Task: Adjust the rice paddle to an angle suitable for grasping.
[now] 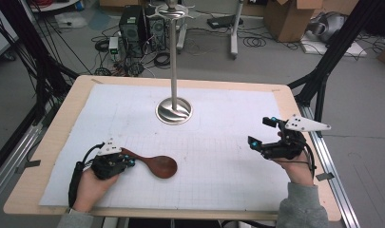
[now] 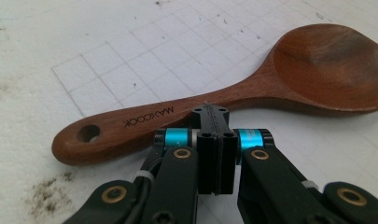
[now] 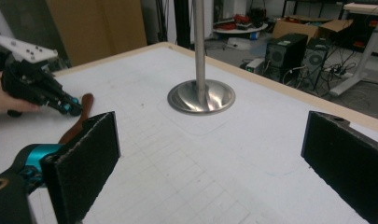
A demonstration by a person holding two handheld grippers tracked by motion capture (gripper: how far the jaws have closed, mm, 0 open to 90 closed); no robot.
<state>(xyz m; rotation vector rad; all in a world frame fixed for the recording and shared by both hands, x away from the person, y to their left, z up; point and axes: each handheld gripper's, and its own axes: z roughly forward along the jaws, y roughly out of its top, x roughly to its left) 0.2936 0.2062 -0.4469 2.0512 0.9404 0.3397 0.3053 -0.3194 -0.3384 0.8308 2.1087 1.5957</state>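
Left gripper (image 2: 213,122): I am holding its jaws pressed together with nothing between them, the tips touching the near side of the spoon handle; I judge I am nudging or lining up rather than gripping.
Wooden spoon (image 1: 154,165): it is lying flat on the white grid sheet (image 1: 218,142) near the table's front-left corner, bowl facing up and pointing toward the middle, the end with the hanging hole tucked under my left gripper in the high view.
Handle hole (image 2: 88,133): it is sitting clear of the jaws, which probably matters if the spoon is meant for the stand.
Right gripper (image 1: 274,136): I am keeping it lifted off the table near the right edge, jaws spread wide and empty, seemingly waiting to take the spoon.
Metal stand (image 1: 174,110): its round base is resting at the centre toward the far edge, pole upright, with hooks at the top.
Table (image 1: 62,118): its wooden border is showing around the sheet.
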